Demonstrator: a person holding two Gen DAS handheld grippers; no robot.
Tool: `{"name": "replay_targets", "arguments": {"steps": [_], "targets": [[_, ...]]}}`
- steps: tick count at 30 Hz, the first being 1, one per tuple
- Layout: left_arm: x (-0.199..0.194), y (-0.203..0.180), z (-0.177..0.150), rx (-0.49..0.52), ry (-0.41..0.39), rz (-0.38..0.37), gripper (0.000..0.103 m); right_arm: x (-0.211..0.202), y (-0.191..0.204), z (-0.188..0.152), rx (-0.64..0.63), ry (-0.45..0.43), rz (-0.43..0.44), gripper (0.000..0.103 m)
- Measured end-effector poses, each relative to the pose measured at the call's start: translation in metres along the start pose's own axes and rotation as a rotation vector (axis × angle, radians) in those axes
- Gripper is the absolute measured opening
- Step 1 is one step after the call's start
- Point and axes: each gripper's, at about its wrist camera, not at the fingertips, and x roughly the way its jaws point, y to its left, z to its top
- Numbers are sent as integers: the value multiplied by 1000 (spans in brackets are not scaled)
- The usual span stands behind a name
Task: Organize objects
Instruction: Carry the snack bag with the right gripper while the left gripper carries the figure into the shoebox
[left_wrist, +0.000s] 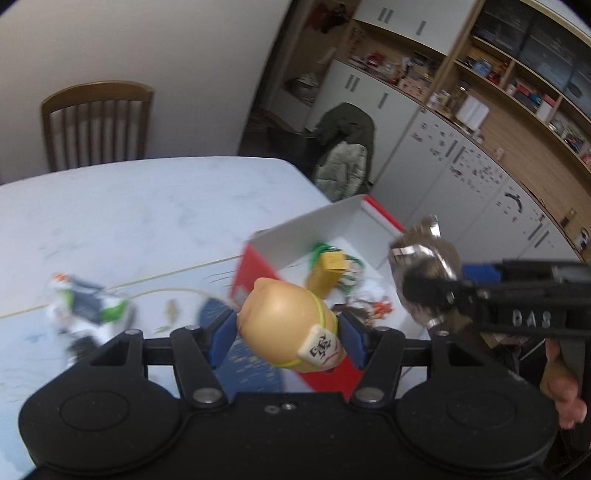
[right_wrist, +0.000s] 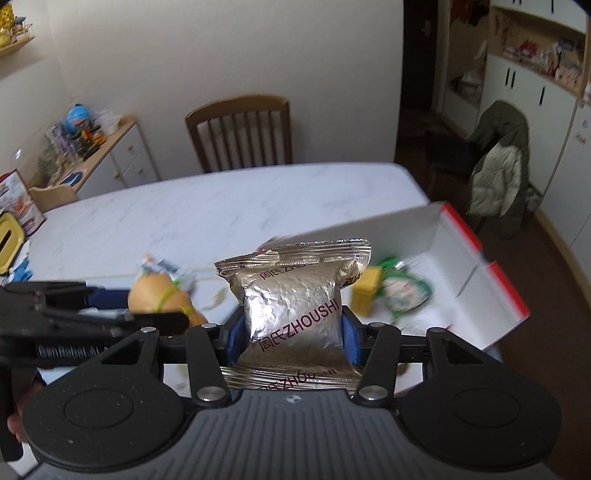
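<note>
On the worktop (left_wrist: 147, 206) at about nine o'clock in the left wrist view lies a blurred white and green toy (left_wrist: 86, 306), well apart from the box; toward the middle, the left gripper (left_wrist: 288, 334) is clenched on a tan toy (left_wrist: 291, 325) with a yellow band and a printed tile on it, held in the air just before the near corner of the red and white box (left_wrist: 332, 229) at one o'clock; inside the box lie a yellow carton (left_wrist: 327, 271) and green wrapped packets (right_wrist: 404, 288); at three o'clock the right gripper (right_wrist: 291, 332) grasps a silver foil packet (right_wrist: 295, 306) by its sides, raised near the box's left wall, with a chair (right_wrist: 240, 133) at twelve o'clock behind the worktop
</note>
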Motion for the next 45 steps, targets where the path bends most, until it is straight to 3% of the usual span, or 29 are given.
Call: {"name": "replay_targets", "arguments": {"steps": [13,24,30,45], "targets": [[72,-73,16,21,41,-22,59,23,-92,14,2,9,-19,50],[116,-96,23,6,70,108,59,69,-158,17,-7,33,17,50],[135,-95,20,-23,105,173,59,100,-171,18,-45,74,41,50],[185,-111,5,4,223,205,59,157,-174,-3,-148,174,77,49]]}}
